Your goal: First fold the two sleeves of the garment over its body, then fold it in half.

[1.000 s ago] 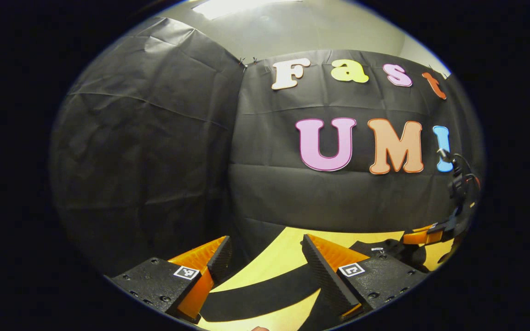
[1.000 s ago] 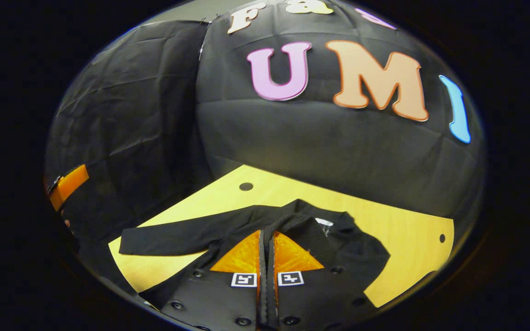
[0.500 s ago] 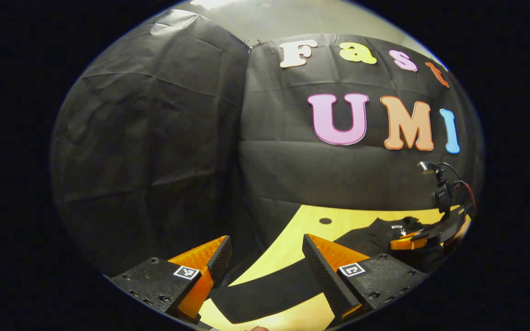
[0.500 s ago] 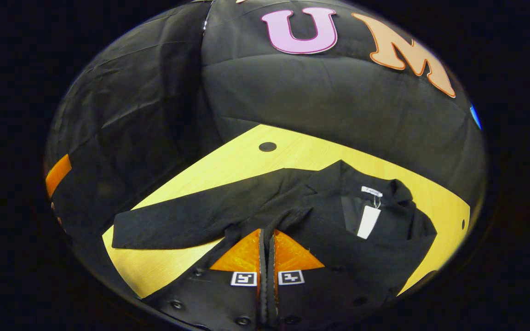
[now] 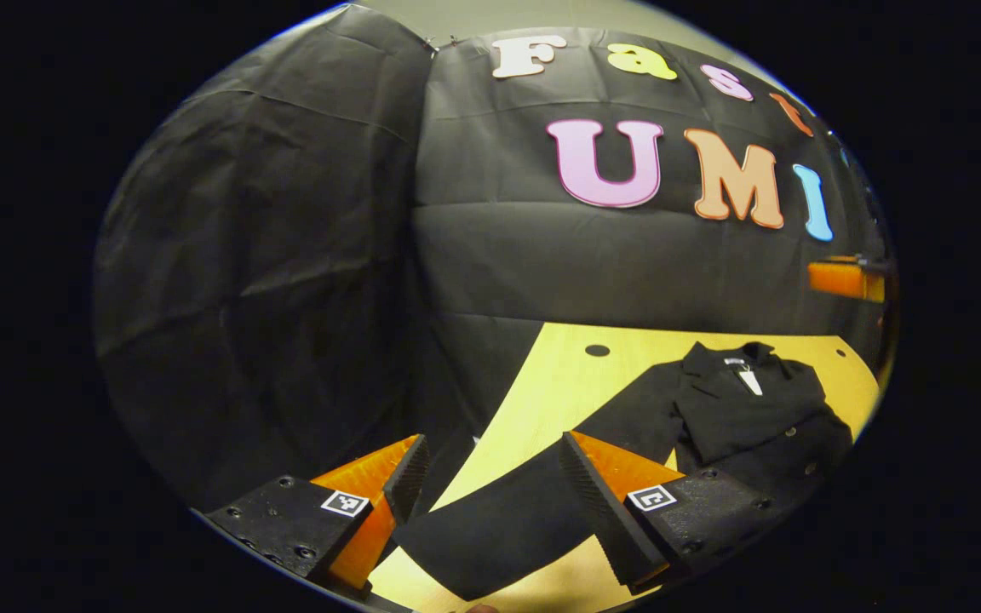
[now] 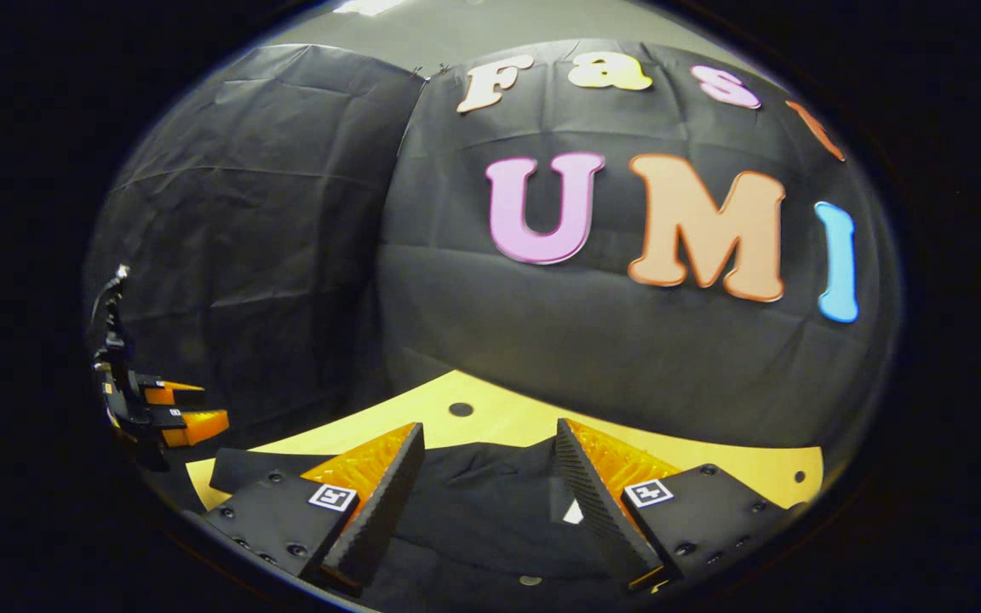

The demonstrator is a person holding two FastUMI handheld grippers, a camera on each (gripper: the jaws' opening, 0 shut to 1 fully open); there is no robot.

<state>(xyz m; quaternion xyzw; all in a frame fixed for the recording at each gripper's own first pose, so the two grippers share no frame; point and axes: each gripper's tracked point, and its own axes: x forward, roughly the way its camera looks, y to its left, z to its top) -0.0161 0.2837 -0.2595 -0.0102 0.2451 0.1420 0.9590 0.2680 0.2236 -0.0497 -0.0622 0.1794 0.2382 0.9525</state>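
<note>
A black garment (image 5: 754, 417) with a collar and a white tag lies on the yellow table (image 5: 576, 379). In the left gripper view one sleeve (image 5: 512, 519) stretches out flat toward me, its cuff lying between the spread fingers of my left gripper (image 5: 490, 468), which is open above it. The right gripper (image 5: 844, 279) shows at that view's right edge, raised above the garment. In the right gripper view my right gripper (image 6: 486, 451) is open over the garment's body (image 6: 490, 511). The outstretched sleeve (image 6: 252, 466) and the left gripper (image 6: 175, 413) sit at that view's left.
The table (image 6: 712, 464) has small dark holes (image 5: 597, 350) near its back edge. Black cloth walls close the booth on the left and behind. Bare tabletop lies between the garment and the back wall.
My right gripper has opened, letting go of the garment, and has lifted away from it. My left gripper has tilted down, and the sleeve cuff now lies between its fingers.
</note>
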